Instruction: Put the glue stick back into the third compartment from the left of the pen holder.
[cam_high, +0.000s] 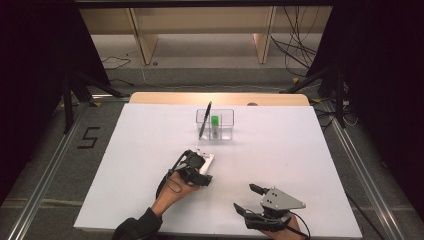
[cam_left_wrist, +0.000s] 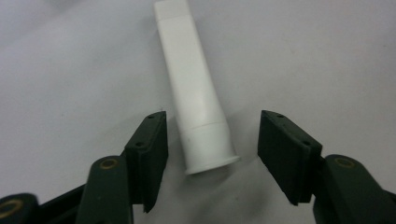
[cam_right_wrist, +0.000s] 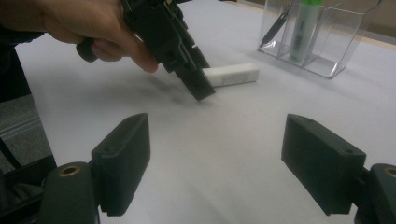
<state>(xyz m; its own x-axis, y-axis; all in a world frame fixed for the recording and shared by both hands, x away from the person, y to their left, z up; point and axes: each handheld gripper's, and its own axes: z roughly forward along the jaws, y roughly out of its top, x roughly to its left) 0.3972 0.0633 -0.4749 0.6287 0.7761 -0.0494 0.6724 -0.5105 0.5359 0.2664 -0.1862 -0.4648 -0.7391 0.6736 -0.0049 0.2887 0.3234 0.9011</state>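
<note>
A white tube (cam_left_wrist: 196, 102) lies flat on the white table (cam_high: 280, 150), its flared cap end toward me. My left gripper (cam_left_wrist: 212, 126) points down over that cap end with a jaw on each side; both pads stand clear of the tube, so it is open. In the high view the tube (cam_high: 207, 160) pokes out beyond the left gripper (cam_high: 197, 162) at mid-table. In the right gripper view a hand tilts the left gripper (cam_right_wrist: 194, 79) down at the tube (cam_right_wrist: 232, 74). My right gripper (cam_high: 245, 196) rests near the front edge, open with nothing between its jaws.
A clear plastic organiser box (cam_high: 222, 120) stands at the back middle of the table, holding a black pen (cam_high: 205, 120) that leans out and a green marker (cam_high: 214, 125). Black curtains, stands and cables surround the table.
</note>
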